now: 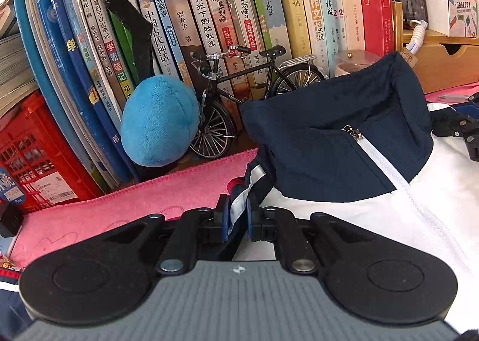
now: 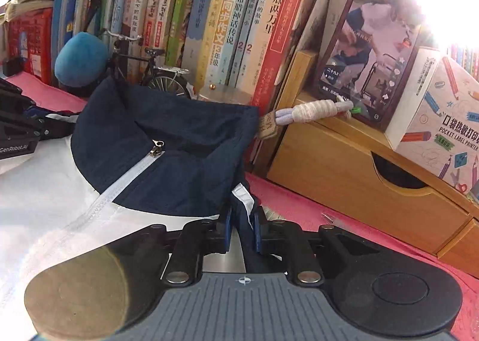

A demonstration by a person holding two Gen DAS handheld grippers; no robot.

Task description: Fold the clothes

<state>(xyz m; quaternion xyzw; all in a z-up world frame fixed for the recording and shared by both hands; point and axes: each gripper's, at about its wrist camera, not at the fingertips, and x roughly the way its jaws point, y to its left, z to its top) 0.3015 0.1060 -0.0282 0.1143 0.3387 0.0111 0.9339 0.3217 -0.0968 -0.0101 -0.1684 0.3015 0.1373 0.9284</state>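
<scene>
A white jacket with a navy collar and white zipper lies on a pink towel. It also shows in the right wrist view, collar standing up. My left gripper is shut on the jacket's left shoulder edge, a fold with a navy, white and red stripe. My right gripper is shut on the jacket's right shoulder edge, navy and white cloth between the pads. The left gripper shows at the left edge of the right wrist view.
A row of books stands just behind the jacket. A blue plush ball and a model bicycle stand against them. A red crate is left. A wooden drawer box is right, a screw beside it.
</scene>
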